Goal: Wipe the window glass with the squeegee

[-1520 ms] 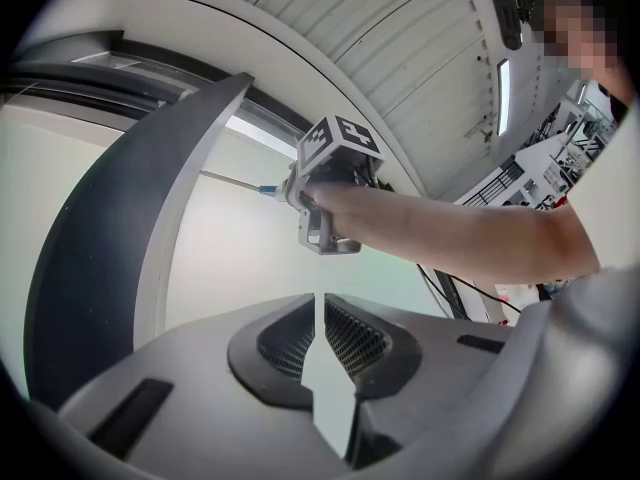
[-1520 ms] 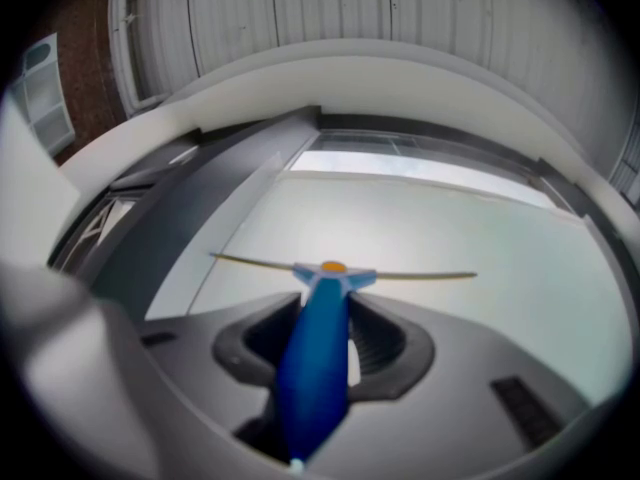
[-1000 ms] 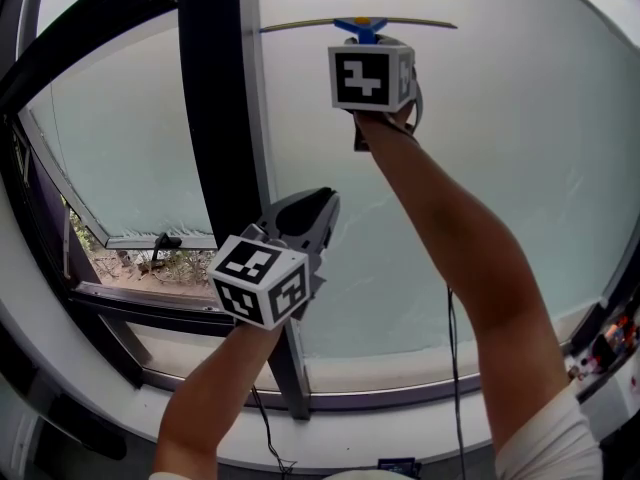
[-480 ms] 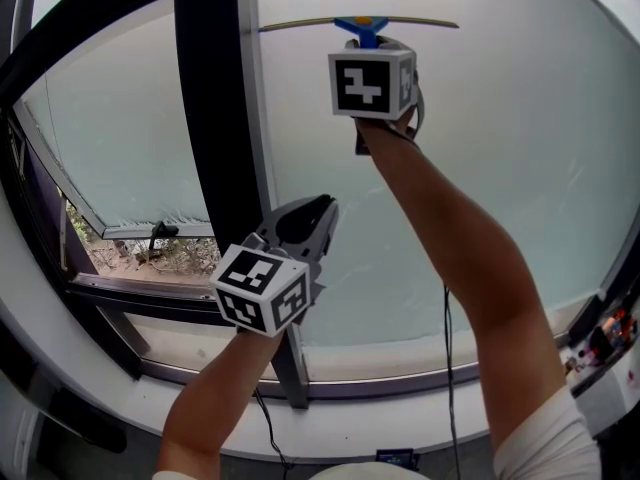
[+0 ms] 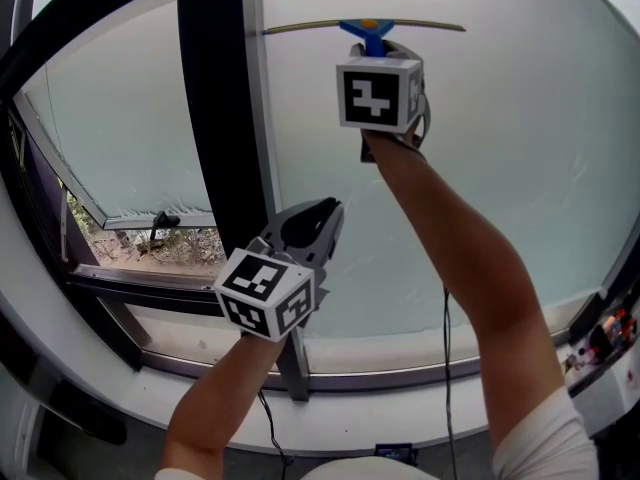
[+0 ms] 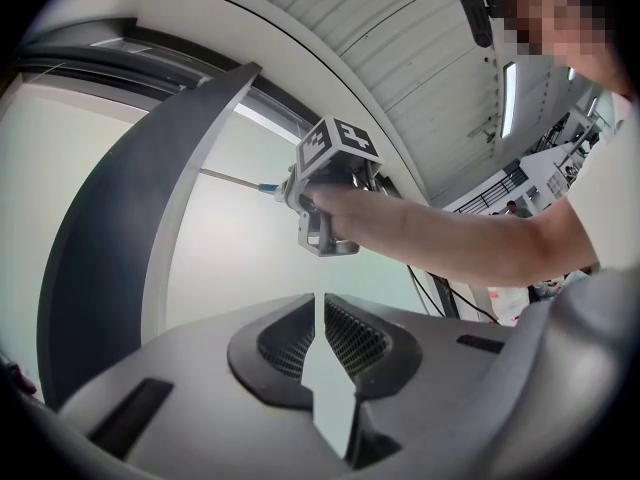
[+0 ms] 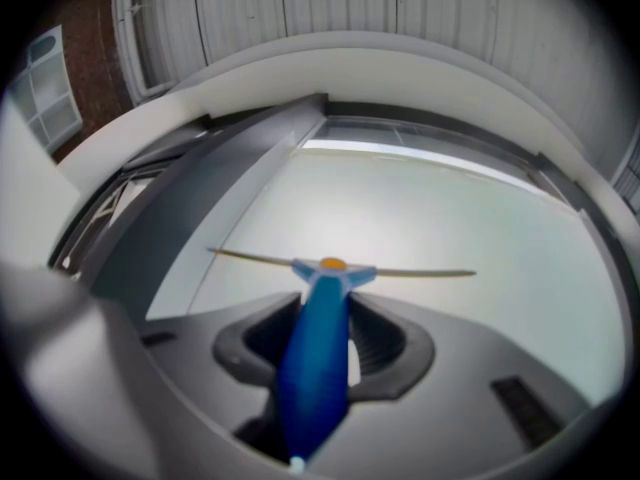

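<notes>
1. The right claw point(image 5: 372, 48) is held high before the window glass point(image 5: 500, 168), arm stretched, with its marker cube point(image 5: 378, 95) facing the head camera
2. Its jaws are closed on the blue handle of the squeegee point(image 7: 318, 358), which runs straight out between them and is pressed from both sides
3. The squeegee's thin blade point(image 5: 362, 25) lies level across the upper part of the pane, with its left end just beside the dark mullion point(image 5: 215, 118) and its right end well out over the glass
4. An orange spot sits where handle and blade join
5. In the right gripper view the blade looks flat against the glass, but I cannot tell for certain that its edge is pressed on
6. The left claw point(image 5: 325, 211) hangs lower, in front of the foot of the mullion, pointing up towards the glass
7. It holds nothing, and its jaws are drawn together to a thin slit at the tips
8. Left of the mullion a side pane point(image 5: 130, 138) stands tilted open, with a black latch handle point(image 5: 162, 236) at its lower edge and plants point(image 5: 150, 256) showing through the gap beneath
9. A white sill point(image 5: 420, 413) runs below the frame, and a thin black cable point(image 5: 447, 368) hangs beside the right forearm
</notes>
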Tool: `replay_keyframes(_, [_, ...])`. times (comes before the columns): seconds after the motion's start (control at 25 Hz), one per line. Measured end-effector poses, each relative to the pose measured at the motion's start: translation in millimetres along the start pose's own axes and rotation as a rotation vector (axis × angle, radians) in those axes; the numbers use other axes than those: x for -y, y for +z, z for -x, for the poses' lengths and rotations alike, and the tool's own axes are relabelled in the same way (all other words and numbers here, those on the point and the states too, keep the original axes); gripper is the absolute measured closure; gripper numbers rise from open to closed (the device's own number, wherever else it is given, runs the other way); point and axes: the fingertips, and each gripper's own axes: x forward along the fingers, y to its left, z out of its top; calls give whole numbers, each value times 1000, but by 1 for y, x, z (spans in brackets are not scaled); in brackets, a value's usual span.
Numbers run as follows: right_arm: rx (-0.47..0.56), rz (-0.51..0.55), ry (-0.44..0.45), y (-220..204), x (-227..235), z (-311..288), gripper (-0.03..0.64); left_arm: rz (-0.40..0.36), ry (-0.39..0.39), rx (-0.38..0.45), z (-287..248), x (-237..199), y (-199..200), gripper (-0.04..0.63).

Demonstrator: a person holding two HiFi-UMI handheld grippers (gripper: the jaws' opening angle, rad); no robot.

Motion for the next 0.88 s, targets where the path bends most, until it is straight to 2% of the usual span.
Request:
replay_keyframes(0.36, [-2, 7, 12, -19, -6, 9, 460, 34, 12, -12, 7, 0, -17, 543])
replay_keyframes(0.88, [-9, 11, 12, -38, -7, 20, 460, 30, 6, -22, 11, 9, -31, 543])
